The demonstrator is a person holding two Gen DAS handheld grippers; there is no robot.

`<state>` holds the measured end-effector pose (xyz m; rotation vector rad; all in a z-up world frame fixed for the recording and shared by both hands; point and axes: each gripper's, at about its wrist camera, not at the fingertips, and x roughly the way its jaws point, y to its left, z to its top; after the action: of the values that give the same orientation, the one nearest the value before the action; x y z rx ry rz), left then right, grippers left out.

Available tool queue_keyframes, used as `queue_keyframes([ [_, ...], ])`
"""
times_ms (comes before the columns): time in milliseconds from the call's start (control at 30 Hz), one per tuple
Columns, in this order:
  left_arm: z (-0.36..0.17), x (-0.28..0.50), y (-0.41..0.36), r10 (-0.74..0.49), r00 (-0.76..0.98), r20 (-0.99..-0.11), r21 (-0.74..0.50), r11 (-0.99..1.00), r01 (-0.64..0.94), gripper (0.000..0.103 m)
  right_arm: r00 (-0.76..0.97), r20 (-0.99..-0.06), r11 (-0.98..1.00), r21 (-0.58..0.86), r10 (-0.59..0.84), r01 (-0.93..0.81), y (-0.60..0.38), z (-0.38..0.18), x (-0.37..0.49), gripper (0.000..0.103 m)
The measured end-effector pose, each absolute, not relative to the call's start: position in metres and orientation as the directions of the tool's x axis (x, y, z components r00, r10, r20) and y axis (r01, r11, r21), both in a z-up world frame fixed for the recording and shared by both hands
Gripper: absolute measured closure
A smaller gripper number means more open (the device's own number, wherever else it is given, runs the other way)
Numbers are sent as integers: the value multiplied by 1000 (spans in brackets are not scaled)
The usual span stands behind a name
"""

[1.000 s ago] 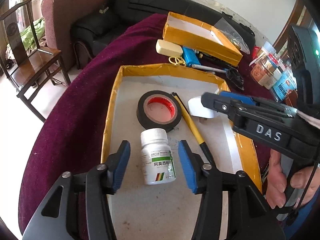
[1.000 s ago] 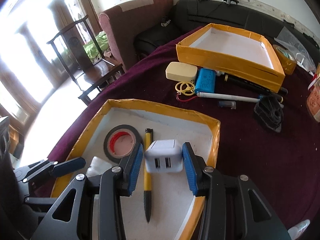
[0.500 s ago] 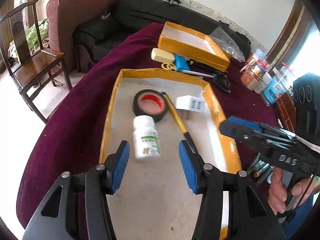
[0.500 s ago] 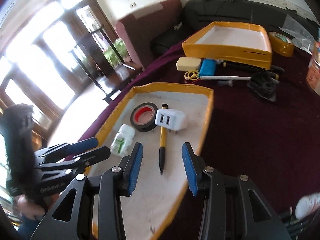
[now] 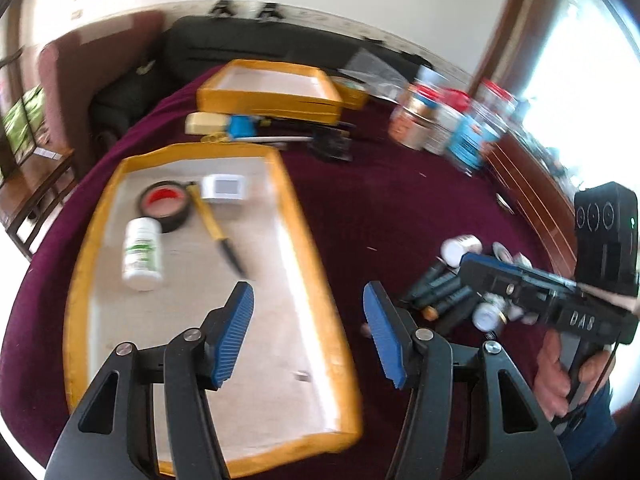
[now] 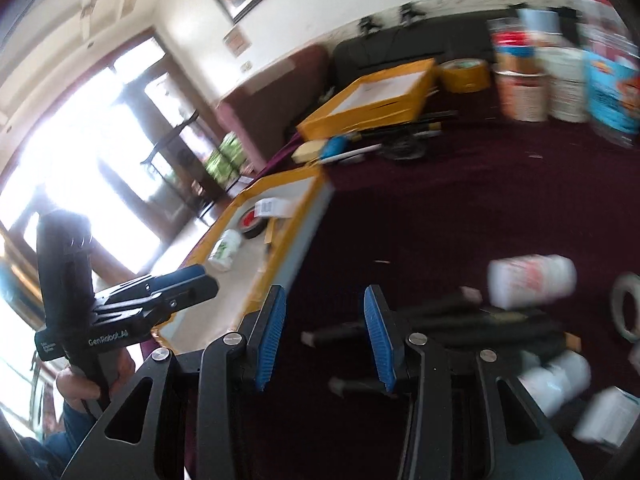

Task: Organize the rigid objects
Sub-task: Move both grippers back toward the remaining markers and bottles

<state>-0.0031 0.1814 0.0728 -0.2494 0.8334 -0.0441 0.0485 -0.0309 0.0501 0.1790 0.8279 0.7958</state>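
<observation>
**Four items boxed, a heap still waiting**

In the left wrist view the near tray (image 5: 304, 216) fills the left half of the frame and holds a tape roll (image 5: 164, 204), a charger (image 5: 224, 187), a yellow pen (image 5: 214, 224) and a pill bottle (image 5: 142, 254), all in its upper part; the lower part is bare. The left gripper (image 5: 308, 334) hangs over the tray's right rim, its jaws opening with nothing between them. The right gripper (image 6: 324, 338) is released too, parted and empty, over the dark cloth at lower centre of its own view.

Much seems left. A pile (image 5: 460, 292) of dark markers and small white bottles lies at right of centre, near the right gripper. A second tray (image 5: 272, 96) at upper centre looks empty, with loose bits along its front edge. Judging by this, the sorting is under halfway, and the pile is likely next
</observation>
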Motion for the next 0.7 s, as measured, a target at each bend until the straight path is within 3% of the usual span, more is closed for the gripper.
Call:
queue_keyframes([
  [400,42,25,94,-127,573,-810,-85,991,99,47,682,-505,837,438,530,-326,-169,48,54,67],
  [533,33,24,77,-167,554,-815,-122,986,117,47,774,-527,896,429,349,-113,-218,53,58,67],
  [700,27,16,48,-225,563,-795,-163,974,159,47,771,-631,900,381,86,212,-272,43,60,66],
])
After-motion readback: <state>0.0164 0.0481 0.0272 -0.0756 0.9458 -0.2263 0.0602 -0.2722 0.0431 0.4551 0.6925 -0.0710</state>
